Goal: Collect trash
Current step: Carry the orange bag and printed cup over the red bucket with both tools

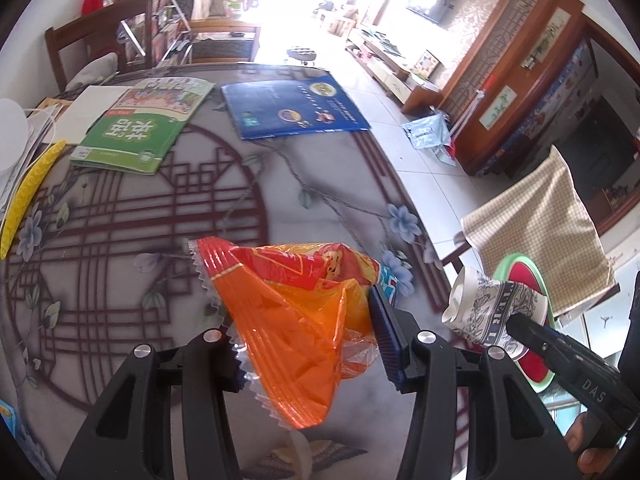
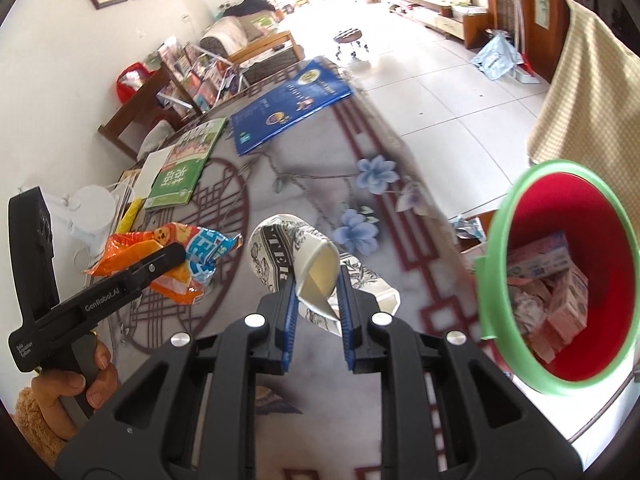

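Above counter (image 1: 120,320): left tongs (image 1: 308,340) clamped on orange snack wrapper (image 1: 292,320); right tongs (image 2: 316,304) pinching crushed paper cup (image 2: 296,264). Both lifted near counter's right edge, beside red bin (image 2: 560,280) with green rim.

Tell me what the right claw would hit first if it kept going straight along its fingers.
Probably the tabletop. The right claw, shut on the crushed paper cup, points down at the patterned cloth; the bin sits off to its right, outside that line. Depth is hard to judge.
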A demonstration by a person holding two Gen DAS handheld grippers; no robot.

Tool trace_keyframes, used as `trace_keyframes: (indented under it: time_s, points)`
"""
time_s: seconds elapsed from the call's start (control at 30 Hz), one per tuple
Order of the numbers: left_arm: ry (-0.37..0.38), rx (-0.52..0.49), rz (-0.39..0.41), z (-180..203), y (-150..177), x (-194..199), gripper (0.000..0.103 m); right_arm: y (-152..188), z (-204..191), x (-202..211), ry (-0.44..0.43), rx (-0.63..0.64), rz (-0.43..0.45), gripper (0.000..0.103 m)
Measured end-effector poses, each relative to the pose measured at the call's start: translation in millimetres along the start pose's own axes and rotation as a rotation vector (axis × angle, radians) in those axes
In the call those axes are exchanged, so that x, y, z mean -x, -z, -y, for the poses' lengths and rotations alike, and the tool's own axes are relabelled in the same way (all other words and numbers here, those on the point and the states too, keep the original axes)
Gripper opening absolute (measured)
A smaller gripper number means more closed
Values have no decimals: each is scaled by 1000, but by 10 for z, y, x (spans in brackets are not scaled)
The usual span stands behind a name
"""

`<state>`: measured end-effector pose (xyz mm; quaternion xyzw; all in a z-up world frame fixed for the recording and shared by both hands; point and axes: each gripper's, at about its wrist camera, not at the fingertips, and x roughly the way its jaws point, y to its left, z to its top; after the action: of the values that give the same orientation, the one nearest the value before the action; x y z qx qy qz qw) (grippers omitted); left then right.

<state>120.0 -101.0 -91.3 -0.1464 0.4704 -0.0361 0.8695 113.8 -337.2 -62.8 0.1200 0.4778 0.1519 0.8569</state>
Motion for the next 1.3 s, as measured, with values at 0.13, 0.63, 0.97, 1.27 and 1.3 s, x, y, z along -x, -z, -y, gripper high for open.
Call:
trace_keyframes:
  time_s: [0.13,0.63,0.97,1.27,1.3]
  points:
    - [17,-27,-7,183,57,-7,47,39,184,115,20,-33,16,19]
    - [56,-99,-23,898,186,-81,47,103,789,434,52,-97,54,19]
    - [75,-168,-34,1486,228,-180,47,109,1338,604,77,-161,79,19]
    - [119,-244,-53,2046,221,-361,47,125,1835,780,128,-233,99,19]
    - [126,-252,-59,2110,227,-388,47,129,1869,796,133,-239,101,19]
